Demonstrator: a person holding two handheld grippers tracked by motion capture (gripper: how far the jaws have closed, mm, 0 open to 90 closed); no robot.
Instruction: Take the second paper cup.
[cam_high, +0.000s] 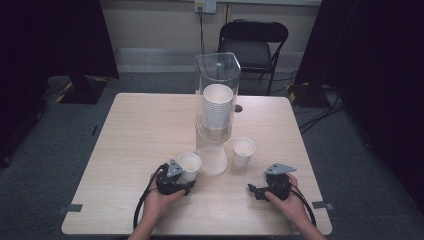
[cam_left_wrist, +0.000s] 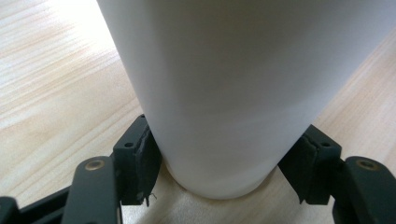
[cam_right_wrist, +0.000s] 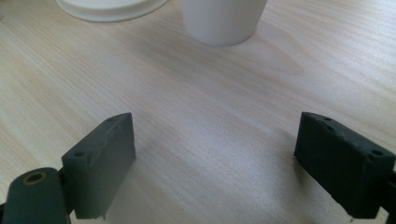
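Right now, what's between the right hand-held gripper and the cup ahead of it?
Nothing but bare table. In the right gripper view, the open right hand-held gripper faces the white cup across plain wood.

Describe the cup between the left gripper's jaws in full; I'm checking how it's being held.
The white paper cup stands upright on the wooden table, mouth up and apparently empty, just left of the clear dispenser's base. Its wall is plain, smooth and matte. In the left gripper view the left gripper grips it low near the base, a black pad pressing each side, with its bottom on the tabletop.
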